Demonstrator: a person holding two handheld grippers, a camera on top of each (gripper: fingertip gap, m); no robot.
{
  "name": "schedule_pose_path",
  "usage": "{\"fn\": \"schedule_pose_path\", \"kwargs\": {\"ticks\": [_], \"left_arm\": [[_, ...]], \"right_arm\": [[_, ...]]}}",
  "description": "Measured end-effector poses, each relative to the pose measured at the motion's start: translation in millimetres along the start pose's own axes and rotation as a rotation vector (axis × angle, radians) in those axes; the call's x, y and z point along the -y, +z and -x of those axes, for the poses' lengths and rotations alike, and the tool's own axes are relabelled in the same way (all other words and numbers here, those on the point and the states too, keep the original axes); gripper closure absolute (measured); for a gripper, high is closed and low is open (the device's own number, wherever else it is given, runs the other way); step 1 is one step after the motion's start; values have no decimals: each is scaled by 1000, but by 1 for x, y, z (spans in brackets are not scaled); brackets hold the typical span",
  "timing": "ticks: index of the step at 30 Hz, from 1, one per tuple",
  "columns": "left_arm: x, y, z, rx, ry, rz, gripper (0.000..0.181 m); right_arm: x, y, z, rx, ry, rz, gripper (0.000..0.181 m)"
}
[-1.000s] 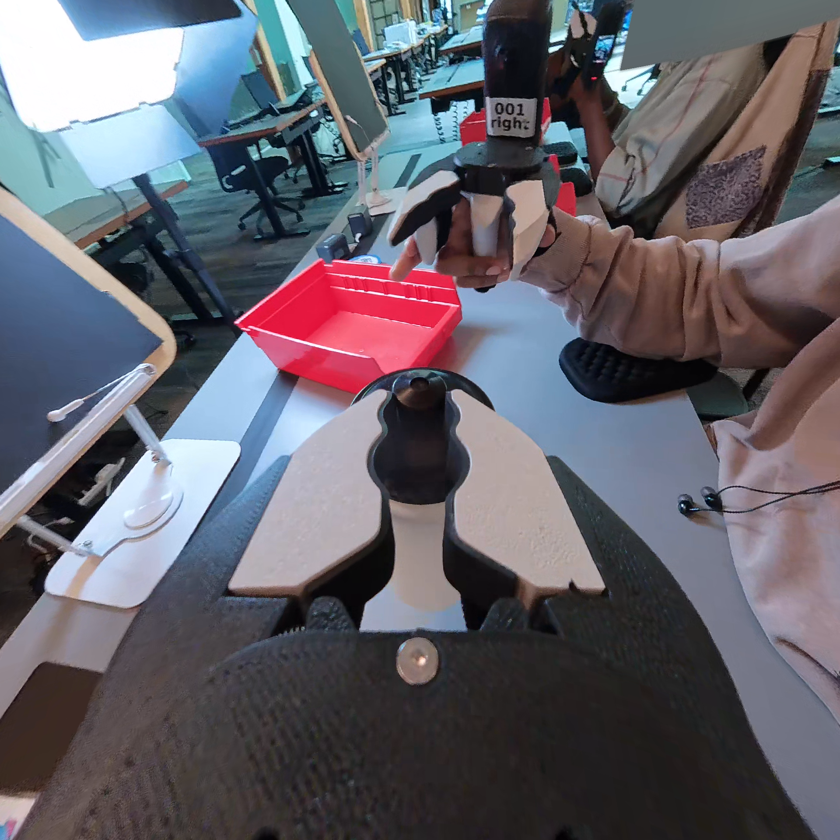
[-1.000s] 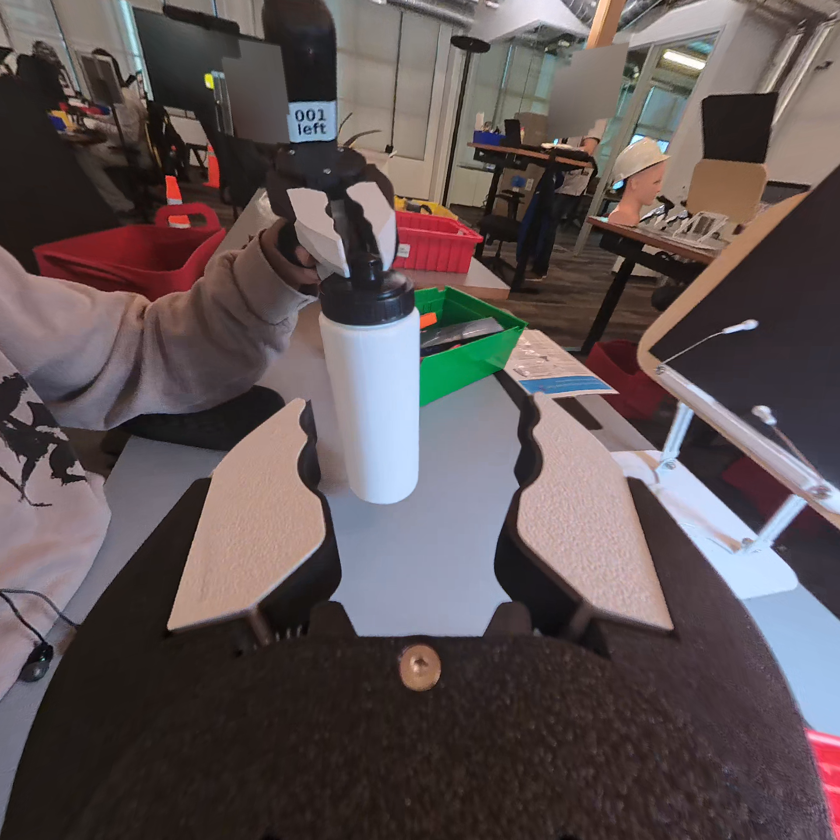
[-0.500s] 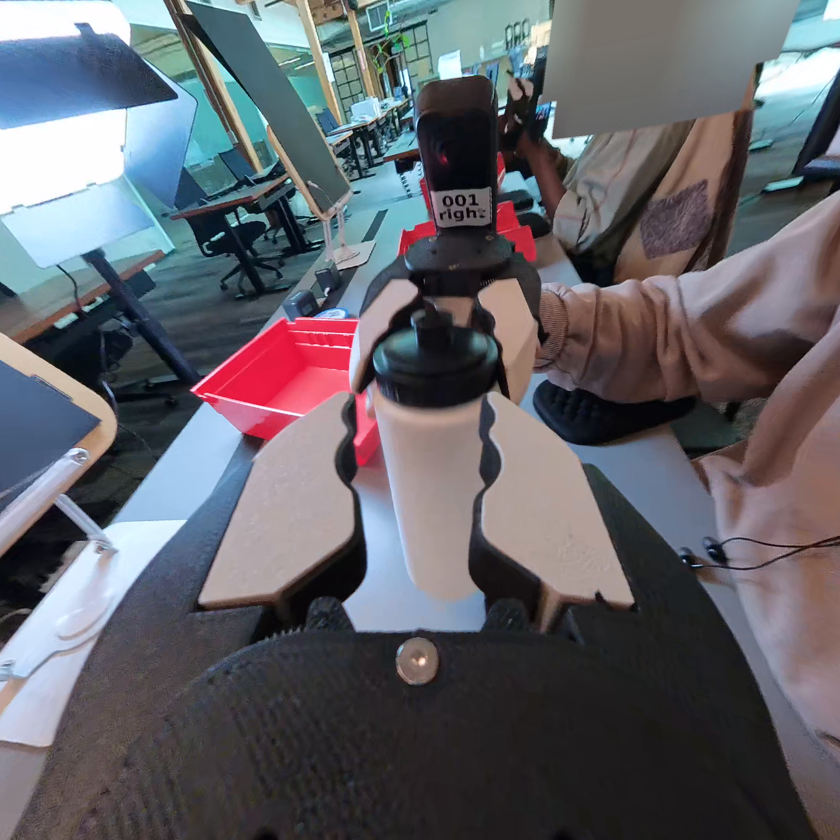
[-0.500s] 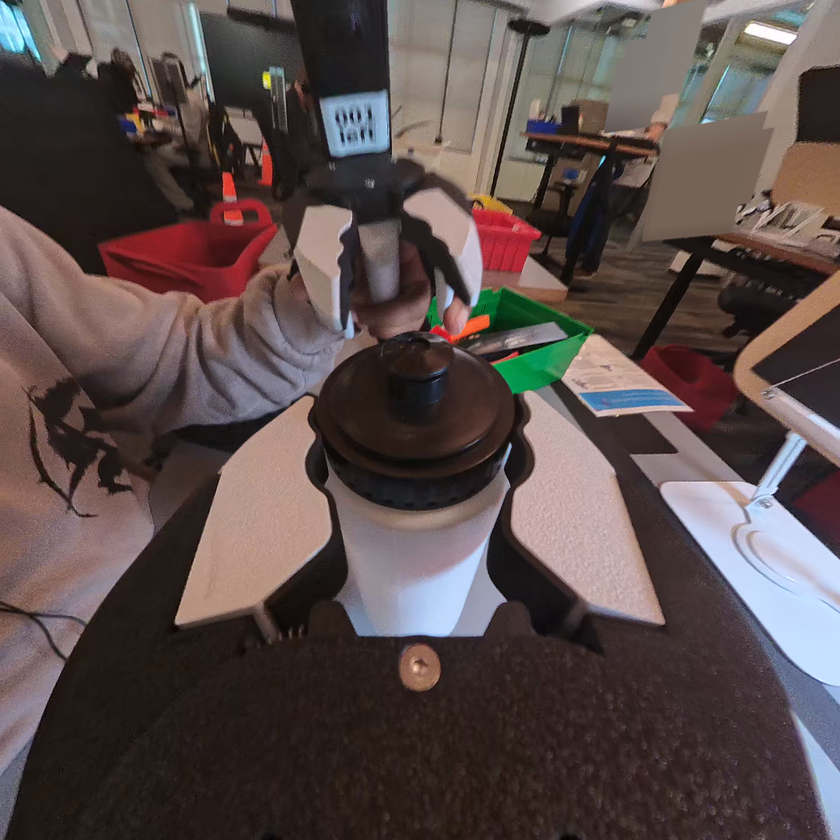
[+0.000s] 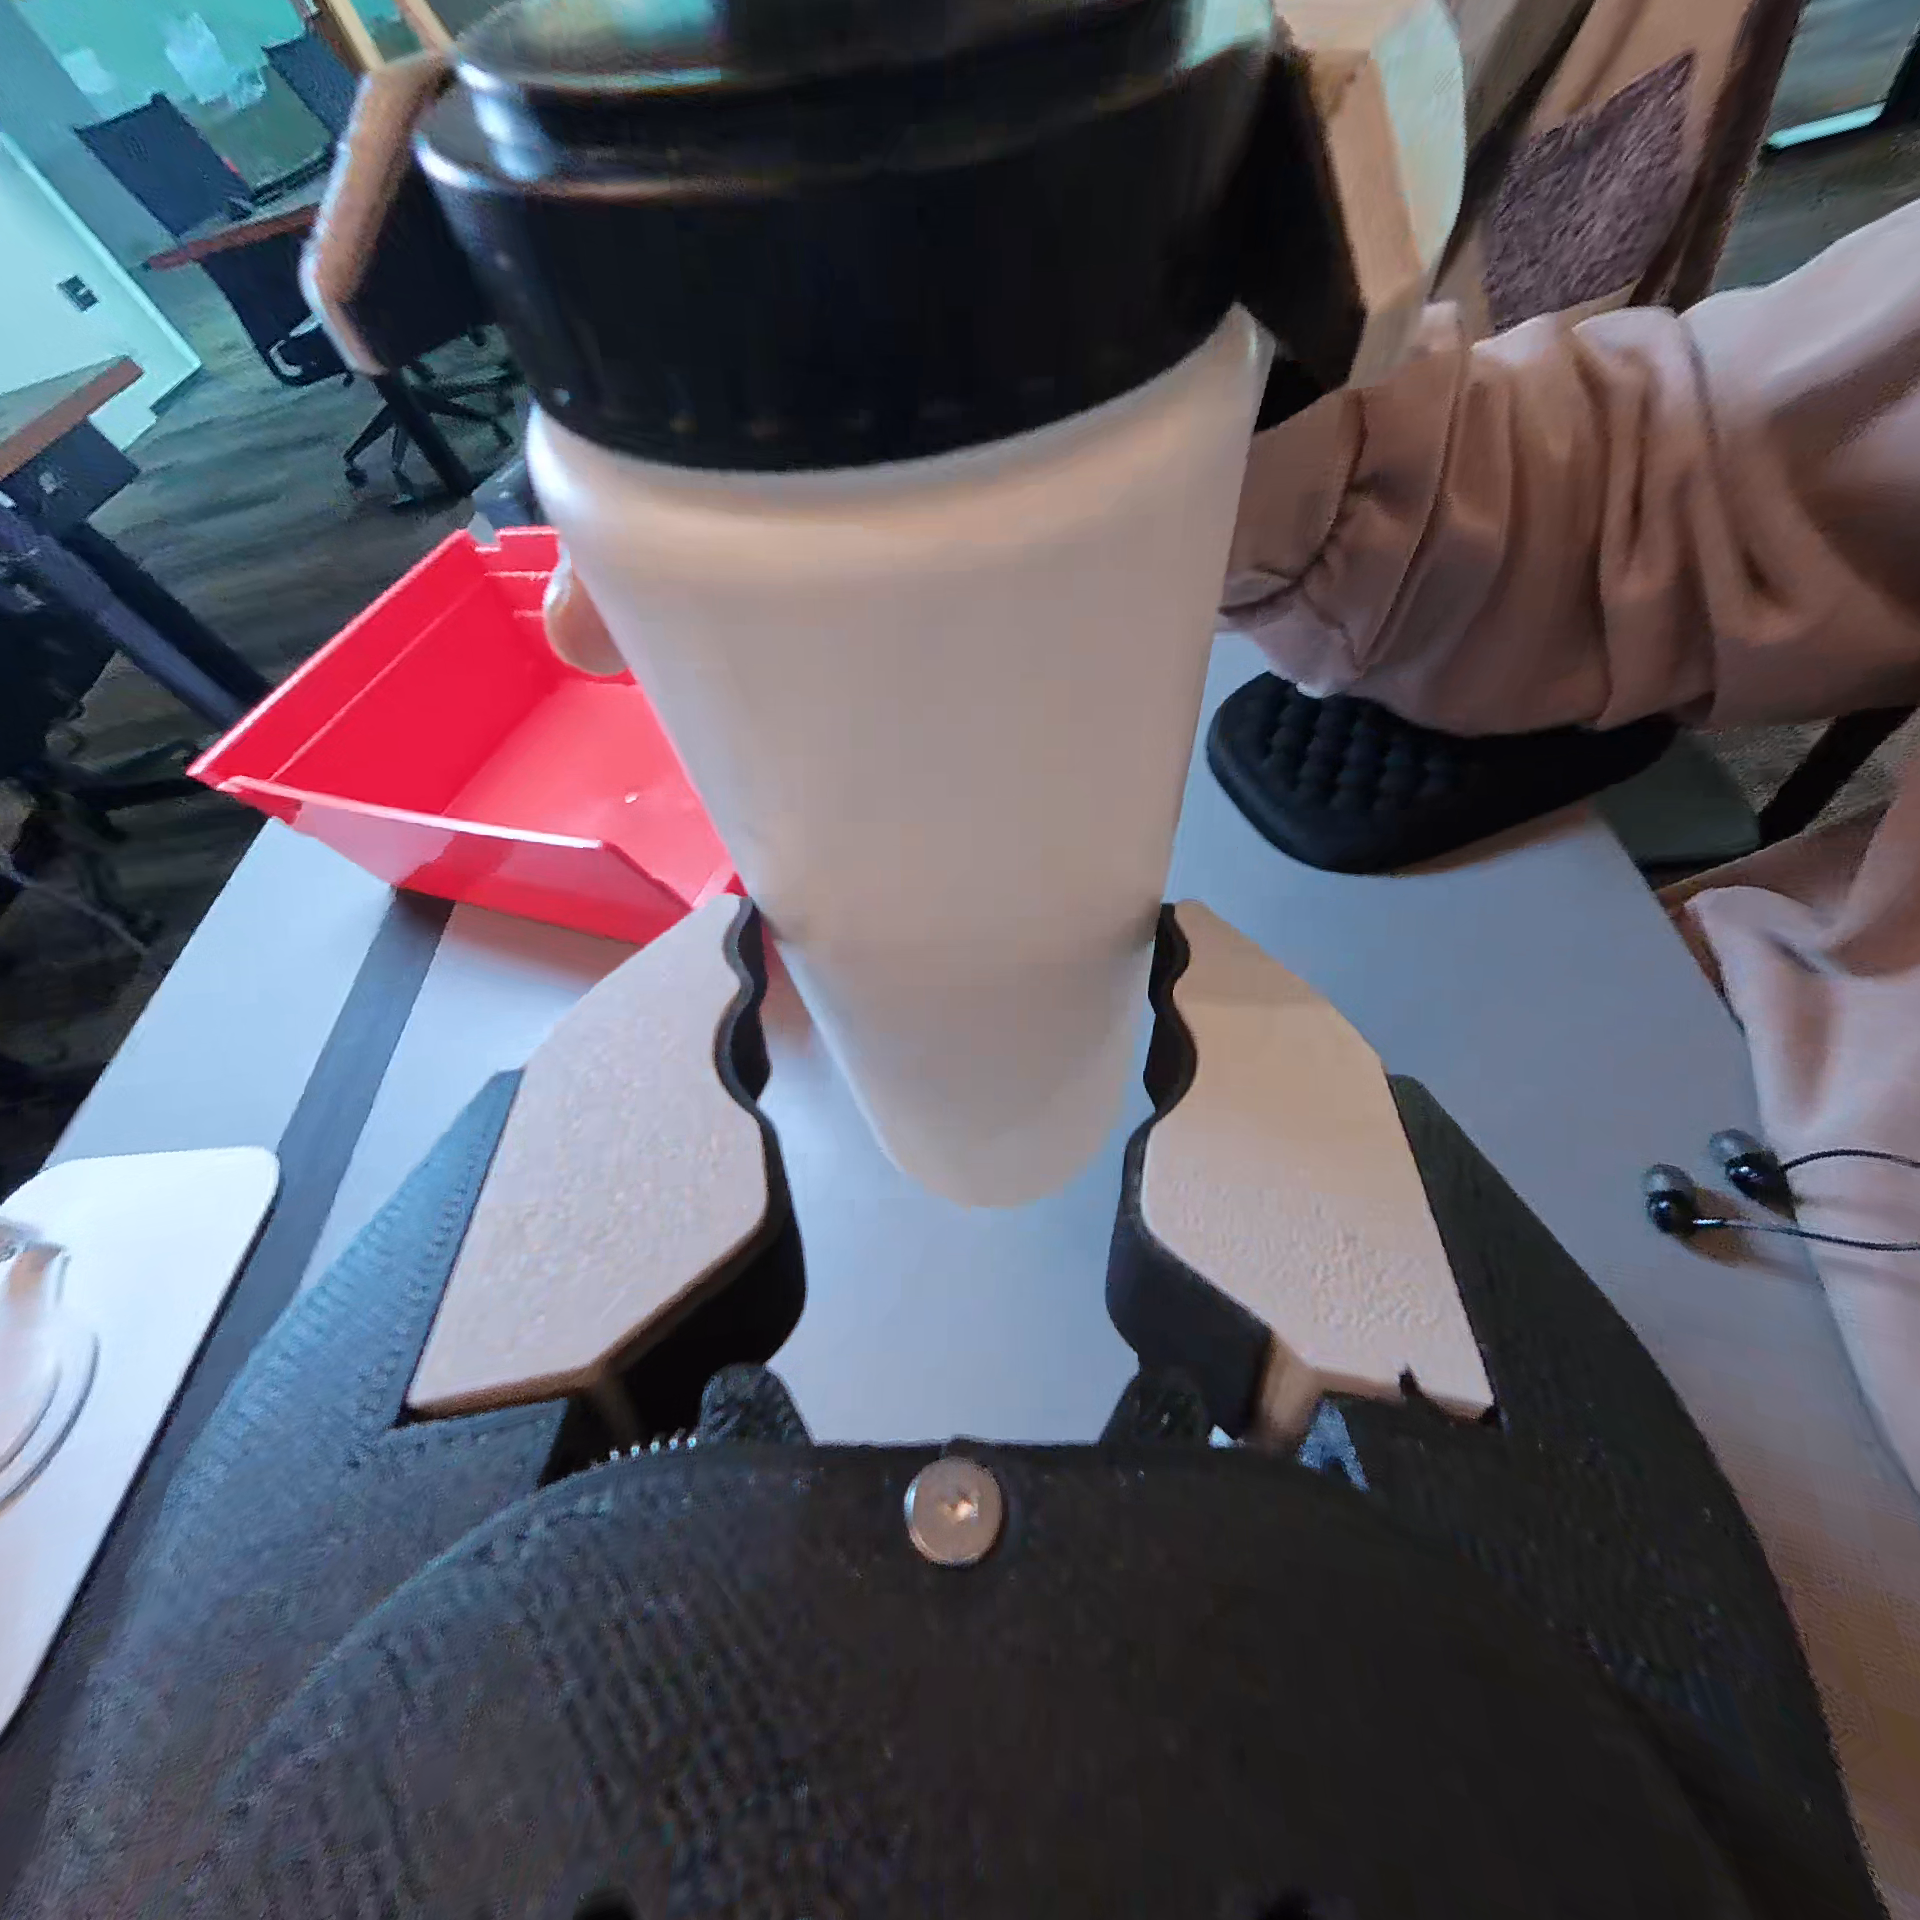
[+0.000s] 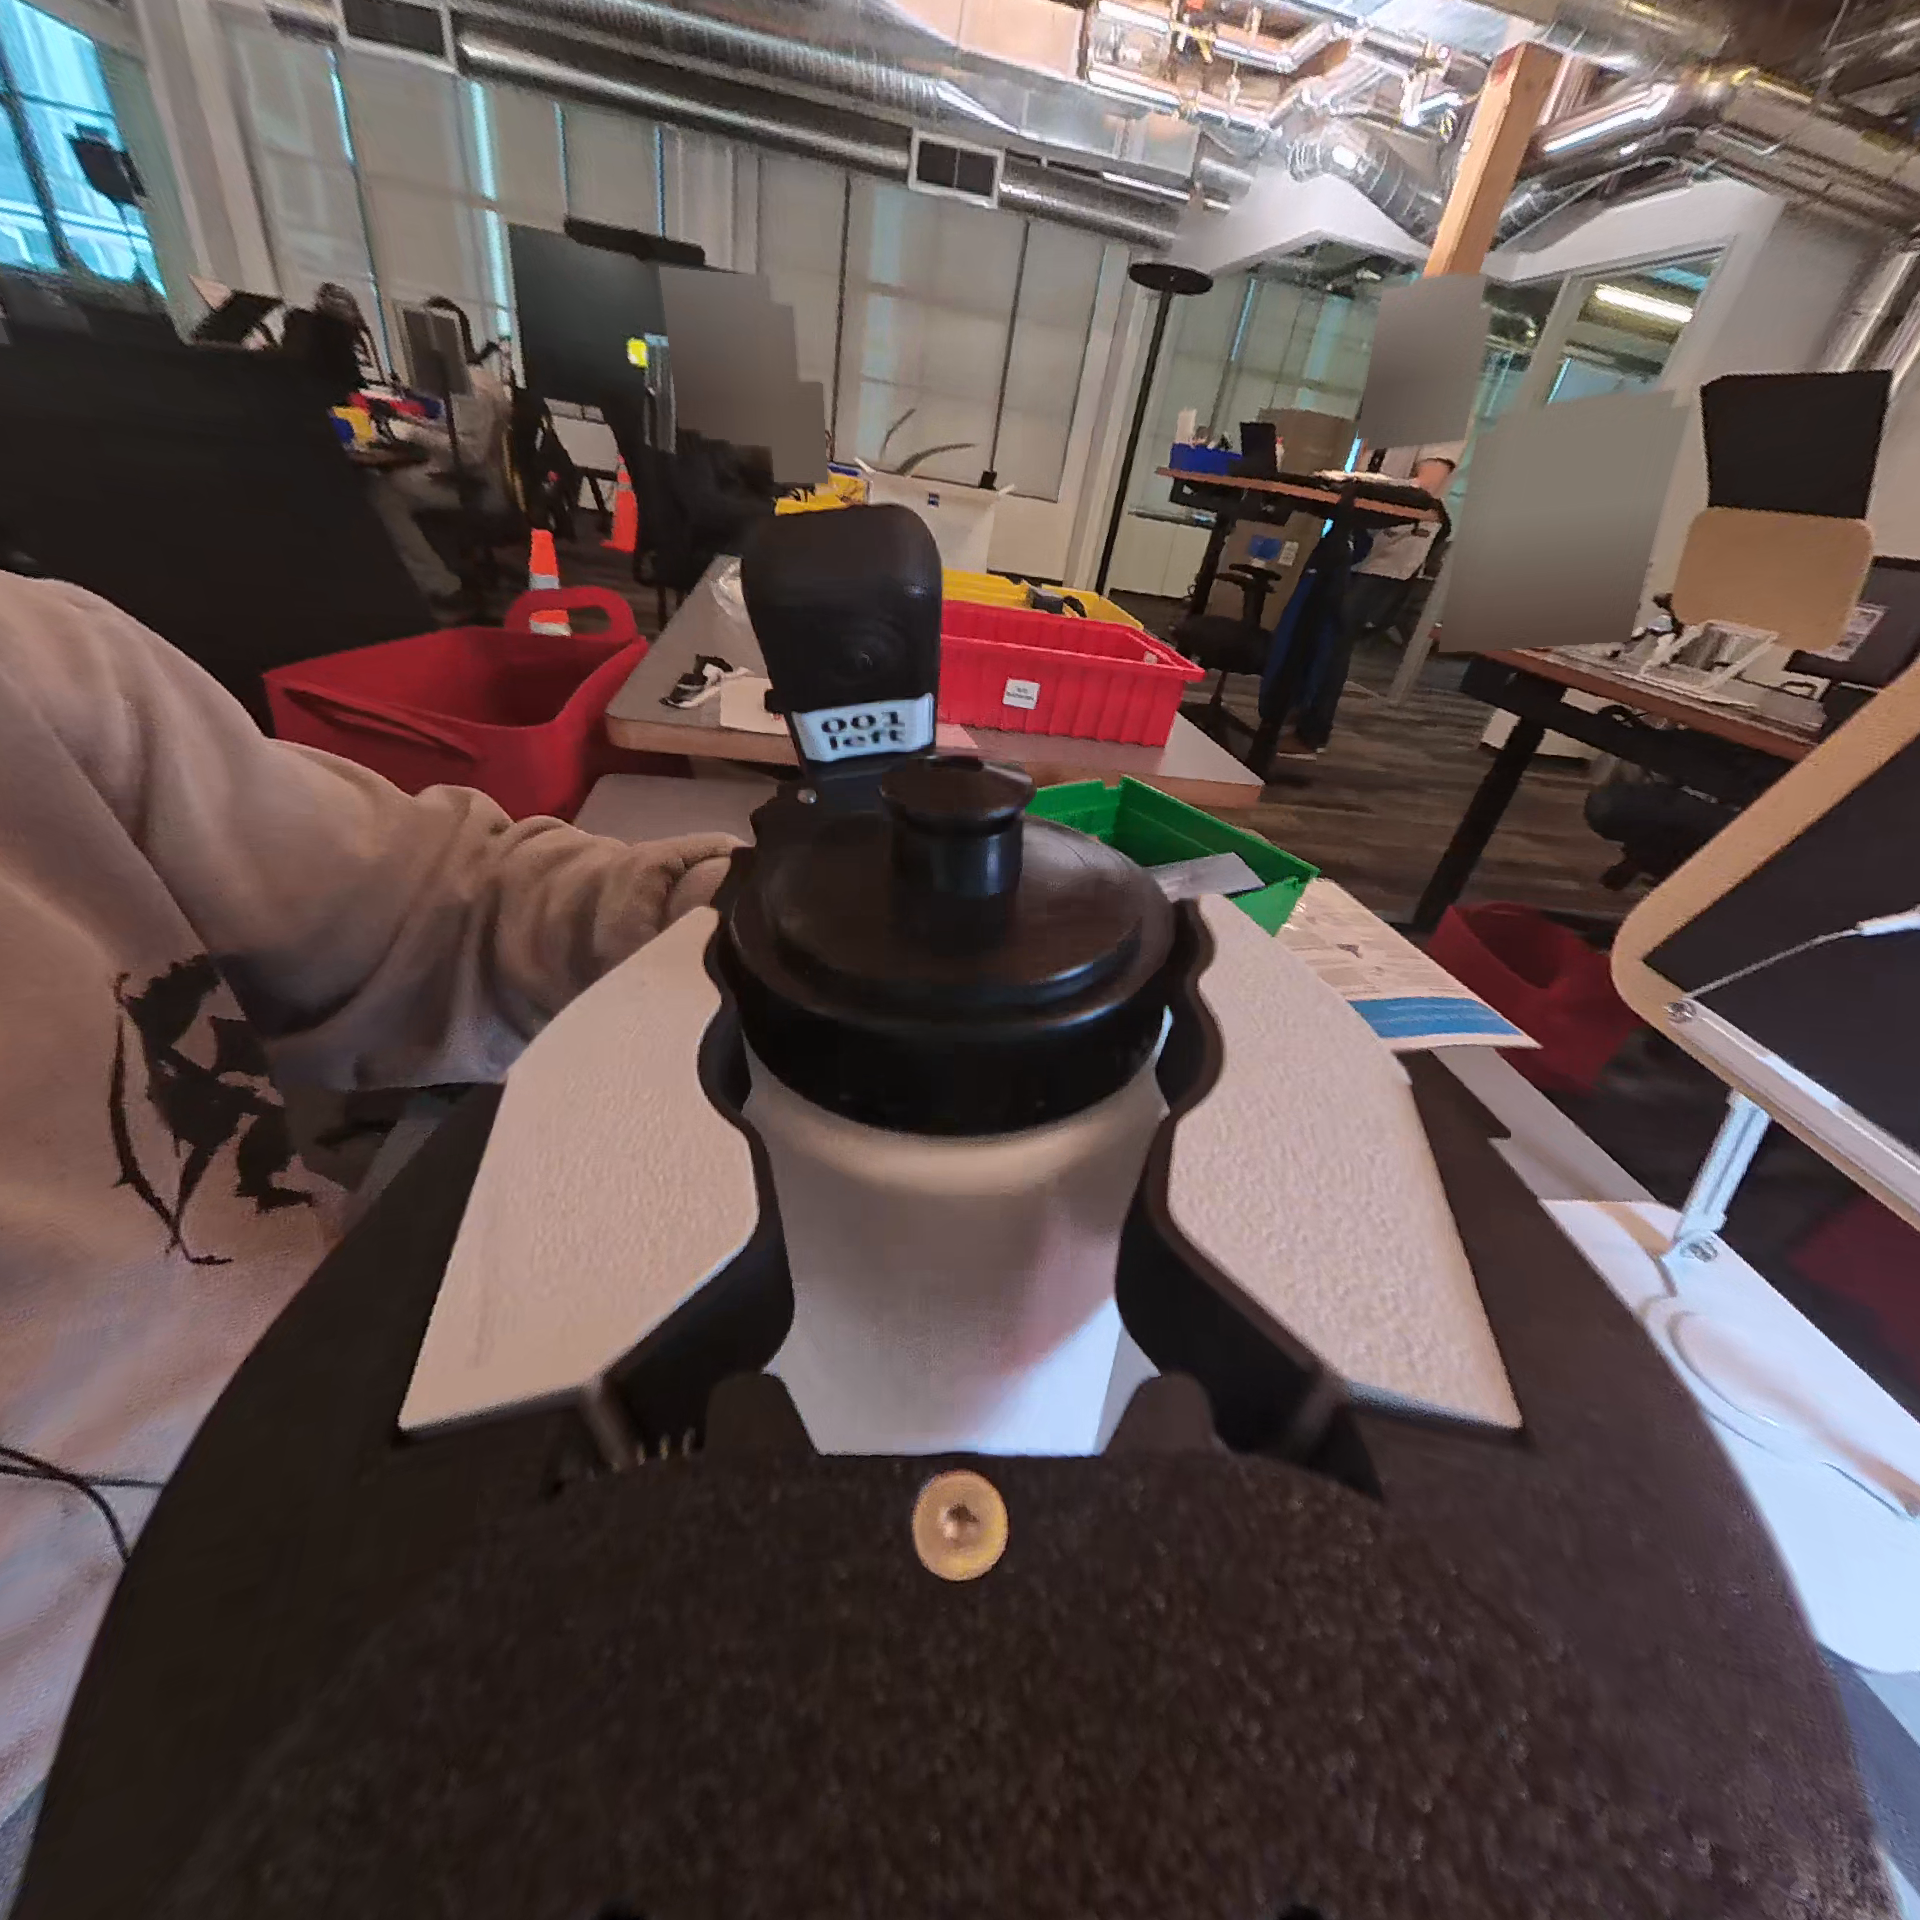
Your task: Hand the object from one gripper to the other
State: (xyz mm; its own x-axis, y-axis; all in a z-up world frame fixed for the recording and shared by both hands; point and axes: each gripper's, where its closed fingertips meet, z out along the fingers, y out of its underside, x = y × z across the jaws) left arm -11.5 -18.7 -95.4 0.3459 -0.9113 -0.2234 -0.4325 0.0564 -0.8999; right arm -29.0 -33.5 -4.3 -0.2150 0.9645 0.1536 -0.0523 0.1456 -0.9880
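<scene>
A white bottle with a black screw cap hangs upright over the grey table. My right gripper is shut on the bottle just below the cap. In the left wrist view its fingers flank the cap. My left gripper is open, its jaws standing either side of the bottle's lower body with a narrow gap on each side. The left gripper's black camera housing shows behind the cap; its fingertips are hidden there.
A red bin sits at the far left of the table. A black wrist rest and earphones lie to the right. A white stand base is on the left edge. A green bin and a paper sheet lie beyond.
One second ago my left gripper held the bottle by its spout and my right was open. My right gripper has since shut below the cap, and my left has let go and dropped lower.
</scene>
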Motion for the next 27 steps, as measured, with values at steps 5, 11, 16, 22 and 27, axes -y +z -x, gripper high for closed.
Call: {"fn": "schedule_pose_path", "kwargs": {"ticks": [5,11,16,22,27], "left_arm": [[-16,-23,30,172,112,149,111],[-37,-40,59,363,259,337,112],[-47,-29,52,365,372,448,113],[-46,-15,27,294,499,493,114],[-39,-12,13,263,594,443,126]], "right_arm": [[-3,-25,-20,-84,-48,108,107],[-13,-50,-33,-246,-249,341,105],[-68,-38,-34,-265,-407,675,92],[-143,-21,-42,-232,-531,976,89],[-185,-20,-46,-187,-515,1101,93]]}}
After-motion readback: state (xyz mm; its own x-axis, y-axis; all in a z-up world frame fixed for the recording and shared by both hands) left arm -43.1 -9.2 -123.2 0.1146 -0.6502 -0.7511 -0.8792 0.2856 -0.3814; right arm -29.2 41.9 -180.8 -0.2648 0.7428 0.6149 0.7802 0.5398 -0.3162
